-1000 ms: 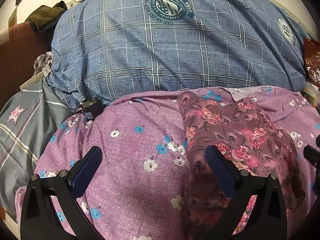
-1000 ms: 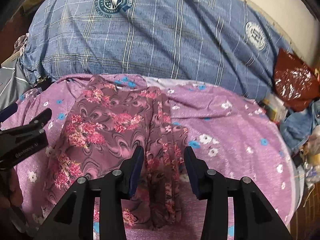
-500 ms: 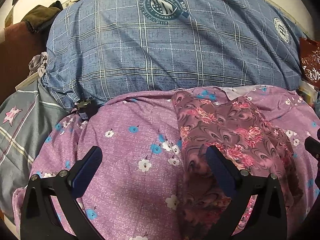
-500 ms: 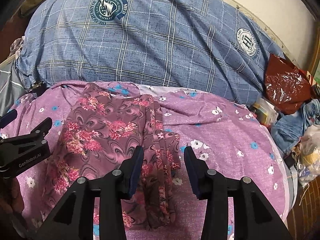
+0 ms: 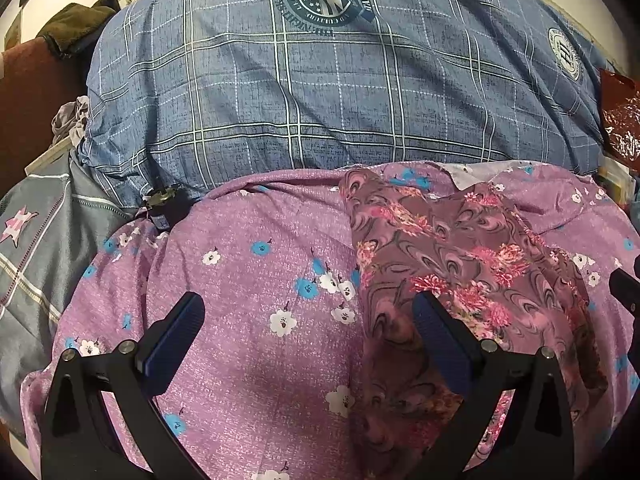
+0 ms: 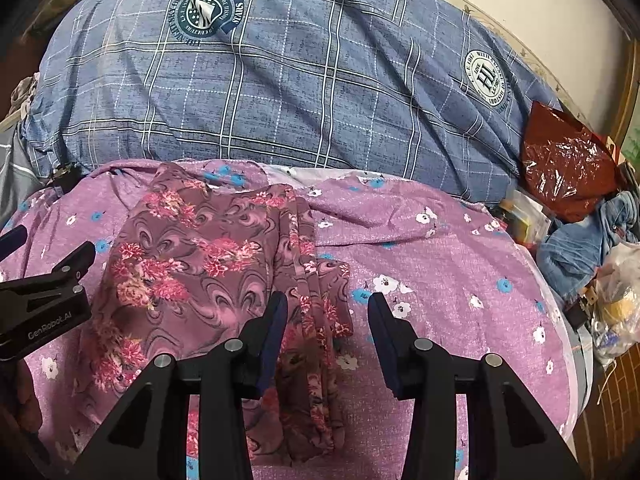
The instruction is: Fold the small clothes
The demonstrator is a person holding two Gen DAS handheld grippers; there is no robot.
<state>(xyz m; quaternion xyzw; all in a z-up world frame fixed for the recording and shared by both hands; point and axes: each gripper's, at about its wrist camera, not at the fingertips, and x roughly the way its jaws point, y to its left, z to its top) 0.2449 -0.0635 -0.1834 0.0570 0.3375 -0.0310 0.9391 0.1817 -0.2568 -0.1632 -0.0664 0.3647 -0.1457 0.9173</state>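
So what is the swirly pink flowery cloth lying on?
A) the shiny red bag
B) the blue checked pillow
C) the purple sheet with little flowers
C: the swirly floral garment lies spread on the purple flowered sheet, in front of the blue checked pillow and well away from the red bag.

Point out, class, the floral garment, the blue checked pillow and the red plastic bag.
floral garment (image 6: 208,264), right wrist view, on its flat middle panel.
blue checked pillow (image 5: 320,92), left wrist view, on the middle of its front face.
red plastic bag (image 6: 564,160), right wrist view, on its crinkled centre.
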